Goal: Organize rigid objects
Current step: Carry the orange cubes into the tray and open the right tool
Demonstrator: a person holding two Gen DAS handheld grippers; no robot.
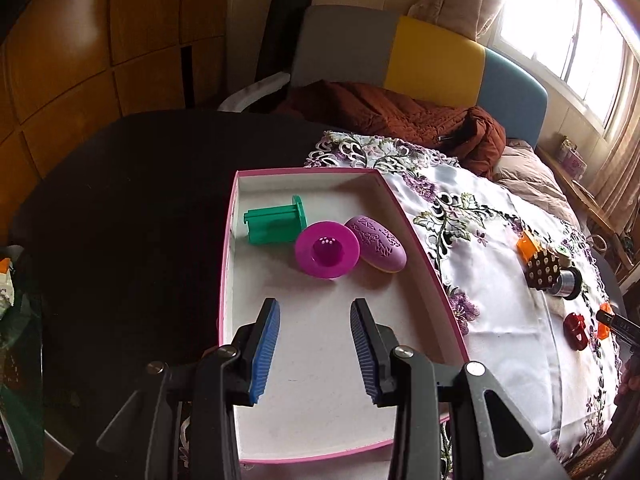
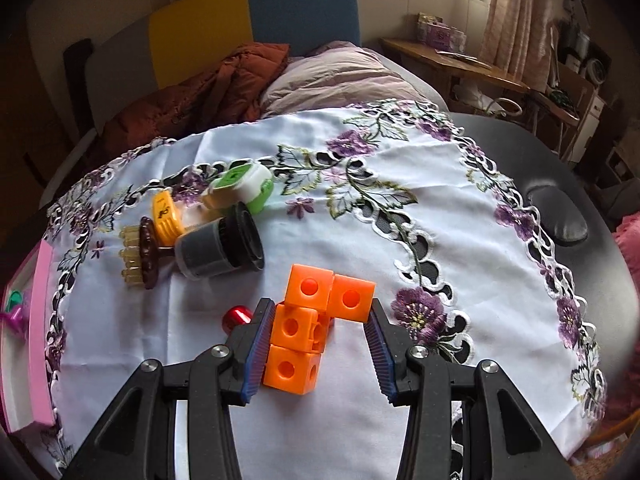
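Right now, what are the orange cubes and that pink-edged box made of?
Orange cubes: probably moulded plastic, smooth with a slight sheen, with round sockets in their faces. Pink-edged box: seemingly cardboard, with thin straight walls and a matt white inside.

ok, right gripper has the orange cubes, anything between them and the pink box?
Nothing visible blocks the way. The orange cube cluster sits in the right gripper; only a small red piece lies on the cloth toward the pink box. The box's near floor is bare; three items sit at its far end.
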